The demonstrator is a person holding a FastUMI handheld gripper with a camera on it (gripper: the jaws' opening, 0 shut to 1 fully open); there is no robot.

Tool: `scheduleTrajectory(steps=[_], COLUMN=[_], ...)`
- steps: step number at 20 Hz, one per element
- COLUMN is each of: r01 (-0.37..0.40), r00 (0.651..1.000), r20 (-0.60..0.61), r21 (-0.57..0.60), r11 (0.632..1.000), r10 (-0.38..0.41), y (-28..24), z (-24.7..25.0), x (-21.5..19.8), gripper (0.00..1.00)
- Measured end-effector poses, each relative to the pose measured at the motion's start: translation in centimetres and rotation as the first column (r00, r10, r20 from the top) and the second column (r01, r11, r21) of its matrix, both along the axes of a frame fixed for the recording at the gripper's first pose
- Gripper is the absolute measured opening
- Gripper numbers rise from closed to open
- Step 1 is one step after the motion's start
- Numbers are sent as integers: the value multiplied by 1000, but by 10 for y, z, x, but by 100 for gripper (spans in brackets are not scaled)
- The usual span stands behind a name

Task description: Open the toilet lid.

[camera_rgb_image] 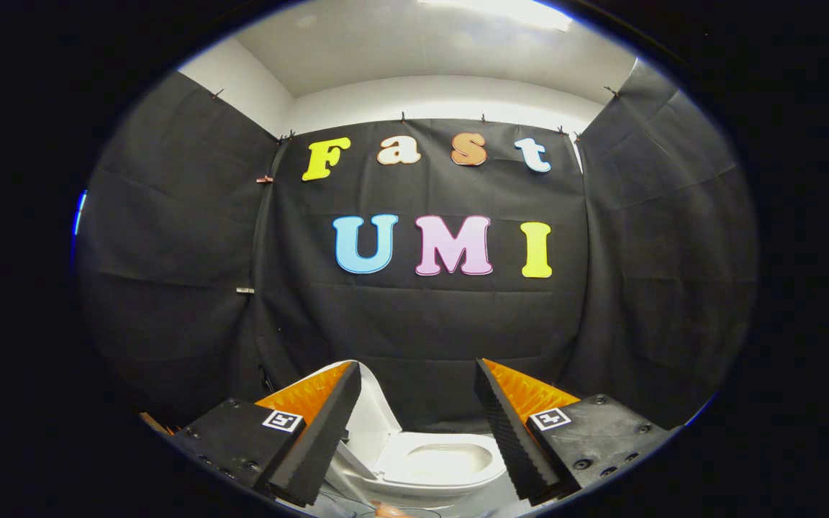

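Note:
A small white toilet (443, 464) stands low down, beyond and between my fingers. Its lid (371, 410) is raised, leaning back just behind the left finger, and the oval seat and bowl (450, 460) lie bare. My gripper (418, 392) hangs above the toilet and is open, with a wide gap and nothing held between the fingers. The left finger (321, 439) hides the lid's lower left part.
Black cloth walls (422, 324) close the booth behind and on both sides. White wall and ceiling (443, 72) show above the cloth. Something small and pinkish (389, 511) lies under the gripper, in front of the toilet; I cannot tell what it is.

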State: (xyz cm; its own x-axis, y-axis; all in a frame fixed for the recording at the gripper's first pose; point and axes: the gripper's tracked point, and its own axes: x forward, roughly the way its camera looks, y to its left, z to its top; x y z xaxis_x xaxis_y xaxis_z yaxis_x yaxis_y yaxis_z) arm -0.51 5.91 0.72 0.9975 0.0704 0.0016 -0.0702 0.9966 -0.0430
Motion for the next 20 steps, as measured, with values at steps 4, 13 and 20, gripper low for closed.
scheduleTrajectory(steps=[4, 13, 20], r01=[-4, -10, -9], r00=[1000, 1000, 1000], r20=[5, 4, 6], r21=[-8, 0, 0], r11=[1000, 1000, 1000], r10=[4, 10, 9], y=[1, 2, 3], z=[1, 1, 1], x=[-2, 0, 0], gripper=[98, 99, 99])
